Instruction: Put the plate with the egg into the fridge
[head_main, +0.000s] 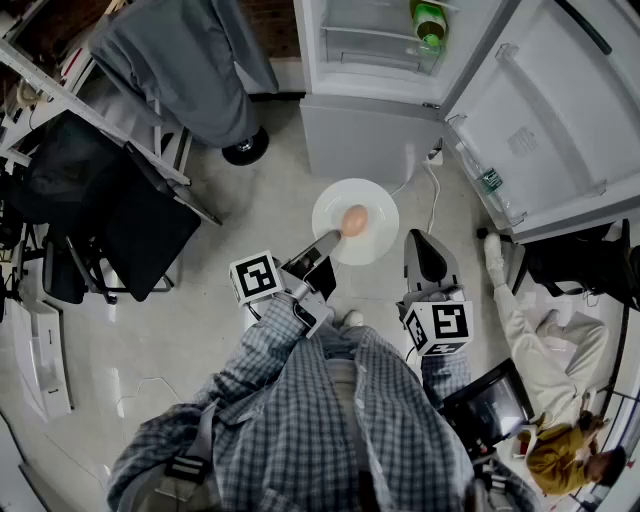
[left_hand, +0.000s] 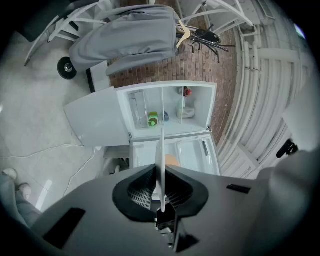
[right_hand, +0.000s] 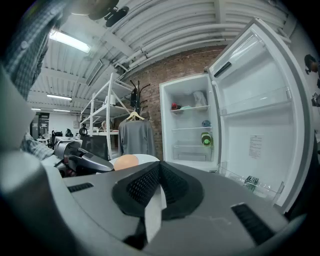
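Overhead, egg (head_main: 354, 219) rests on plate (head_main: 376, 204); left hand-held gripper (head_main: 333, 238) clamps its rim, right hand-held gripper (head_main: 423, 242) closed.

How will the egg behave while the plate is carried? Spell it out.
The egg lies loose on the smooth plate, so it will likely roll if the plate tilts. Being an egg, it would probably crack if dropped.

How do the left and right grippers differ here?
The left gripper has its fingers shut on the rim of the plate; the right gripper holds nothing, fingers together beside it. The left gripper is rolled sideways; the right gripper is upright. Both face the open fridge.
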